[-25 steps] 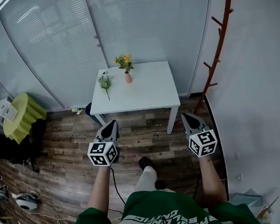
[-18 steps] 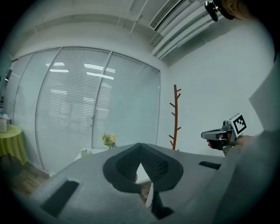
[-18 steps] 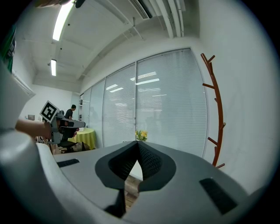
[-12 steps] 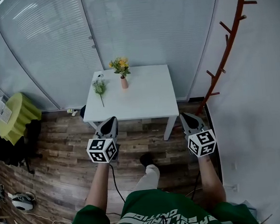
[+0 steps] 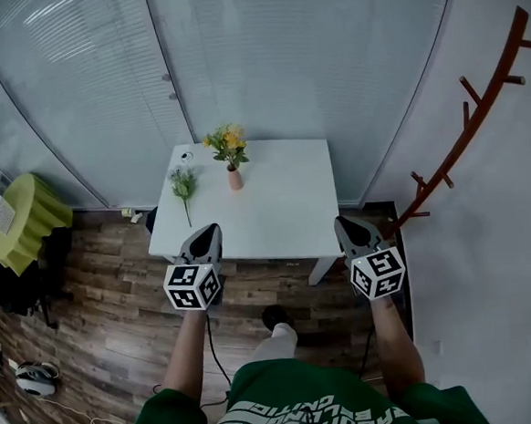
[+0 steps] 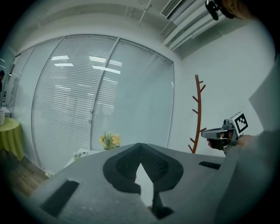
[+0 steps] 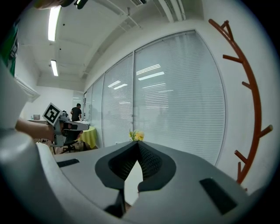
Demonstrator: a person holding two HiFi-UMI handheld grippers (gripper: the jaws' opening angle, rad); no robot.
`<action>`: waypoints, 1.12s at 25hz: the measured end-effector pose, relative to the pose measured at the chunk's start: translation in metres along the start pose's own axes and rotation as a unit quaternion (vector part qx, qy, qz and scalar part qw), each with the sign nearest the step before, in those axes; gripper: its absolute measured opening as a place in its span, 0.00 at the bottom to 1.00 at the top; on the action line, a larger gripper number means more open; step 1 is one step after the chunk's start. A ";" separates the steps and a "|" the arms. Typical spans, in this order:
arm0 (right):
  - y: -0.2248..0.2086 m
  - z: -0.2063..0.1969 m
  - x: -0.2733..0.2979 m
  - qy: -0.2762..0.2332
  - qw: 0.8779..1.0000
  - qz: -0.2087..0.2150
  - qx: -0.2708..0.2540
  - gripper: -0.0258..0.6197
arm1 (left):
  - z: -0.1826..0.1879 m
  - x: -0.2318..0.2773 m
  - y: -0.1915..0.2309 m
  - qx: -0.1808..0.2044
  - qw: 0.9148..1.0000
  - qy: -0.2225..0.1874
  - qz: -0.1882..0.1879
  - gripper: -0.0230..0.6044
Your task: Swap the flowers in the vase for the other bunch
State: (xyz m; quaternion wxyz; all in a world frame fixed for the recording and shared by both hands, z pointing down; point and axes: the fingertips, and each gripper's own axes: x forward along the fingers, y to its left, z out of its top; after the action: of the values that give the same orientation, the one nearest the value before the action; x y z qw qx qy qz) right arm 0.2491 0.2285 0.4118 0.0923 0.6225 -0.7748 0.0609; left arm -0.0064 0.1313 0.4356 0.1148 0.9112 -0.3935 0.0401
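Counter [image 5: 283, 205]: white, now nearer in the head view than a second ago; the person has walked up to its near edge.
Left gripper [image 5: 212, 229], right gripper [image 5: 342, 221]: held out about level at that edge, fingers closed on nothing, both well short of the flowers.
Vase [image 5: 234, 178]: upright toward the counter's far left, yellow flowers [image 5: 226, 143] still in it.
Other bunch [image 5: 183, 181]: lying flat just left of the vase, untouched.
Judgement: approach nearly done; swap not begun.

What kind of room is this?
Probably an office or meeting room: glass partition walls with white slatted blinds, a plain white square table, and a reddish-brown branch-shaped coat rack.
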 end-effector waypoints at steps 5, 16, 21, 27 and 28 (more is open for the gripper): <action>-0.025 0.011 0.068 0.008 1.000 0.020 0.000 0.06 | 0.011 0.047 0.033 -0.006 1.000 0.002 0.016 0.04; -0.035 0.025 0.178 0.019 0.998 0.060 0.000 0.06 | 0.026 0.094 0.102 -0.019 0.998 -0.010 0.051 0.04; -0.035 0.022 0.207 0.026 0.997 0.073 0.001 0.06 | 0.020 0.101 0.115 -0.026 0.998 -0.005 0.061 0.04; -0.026 0.015 0.244 0.035 0.994 0.101 -0.001 0.06 | 0.010 0.107 0.130 -0.032 0.996 0.003 0.079 0.04; -0.025 0.014 0.251 0.036 0.994 0.107 -0.001 0.06 | 0.009 0.109 0.132 -0.032 0.996 0.005 0.082 0.04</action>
State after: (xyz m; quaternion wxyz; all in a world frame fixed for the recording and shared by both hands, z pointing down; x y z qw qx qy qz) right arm 0.2205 -0.0192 0.4525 0.1134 0.5335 -0.8332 0.0916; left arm -0.0278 -0.0357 0.4683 0.1419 0.8715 -0.4676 0.0409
